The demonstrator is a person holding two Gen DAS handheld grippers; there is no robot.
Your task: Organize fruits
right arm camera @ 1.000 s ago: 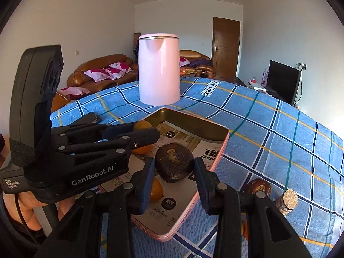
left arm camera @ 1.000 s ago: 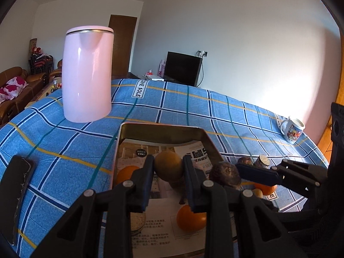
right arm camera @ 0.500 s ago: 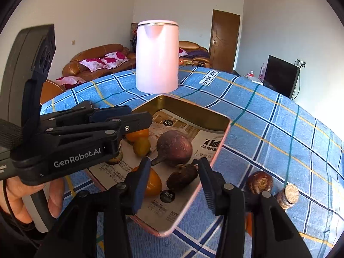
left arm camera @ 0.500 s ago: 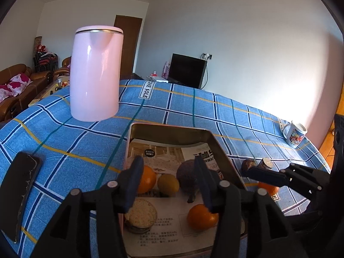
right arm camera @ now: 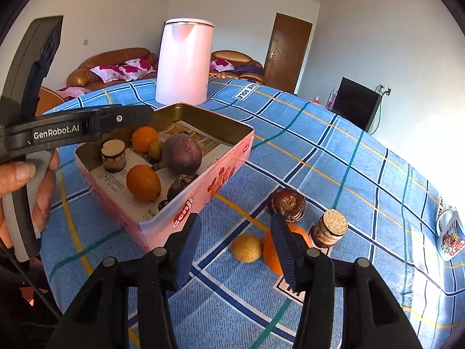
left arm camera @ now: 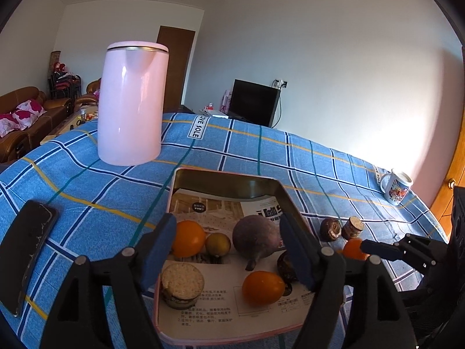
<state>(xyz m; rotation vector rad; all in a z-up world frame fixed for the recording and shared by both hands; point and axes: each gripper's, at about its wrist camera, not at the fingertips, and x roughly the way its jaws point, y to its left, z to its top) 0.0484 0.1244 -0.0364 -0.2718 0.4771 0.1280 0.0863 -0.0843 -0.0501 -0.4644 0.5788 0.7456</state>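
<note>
A pink tin tray [left arm camera: 223,174] [right arm camera: 209,195] lined with newspaper holds two oranges [left arm camera: 263,287], a small yellow fruit [left arm camera: 218,243], a large purple fruit [left arm camera: 255,237] [right arm camera: 181,153], a dark brown fruit [right arm camera: 181,184] and a round cake [left arm camera: 181,286]. My left gripper [left arm camera: 229,256] is open and empty above the tray's near part. My right gripper [right arm camera: 235,247] is open and empty over the cloth right of the tray. Ahead of it lie a yellow fruit [right arm camera: 246,247], an orange [right arm camera: 302,234], a brown fruit [right arm camera: 287,205] and a second cake [right arm camera: 330,228].
A tall pink kettle [left arm camera: 130,110] [right arm camera: 184,61] stands behind the tray on the blue checked tablecloth [left arm camera: 87,203]. A black phone [left arm camera: 26,258] lies at the left edge. A printed mug [left arm camera: 396,186] [right arm camera: 450,237] stands far right.
Both grippers opened and let go of their fruits, which now lie in the tray. The left pulled back a little. The right swung right, away from the tray, over the loose fruits on the cloth.
</note>
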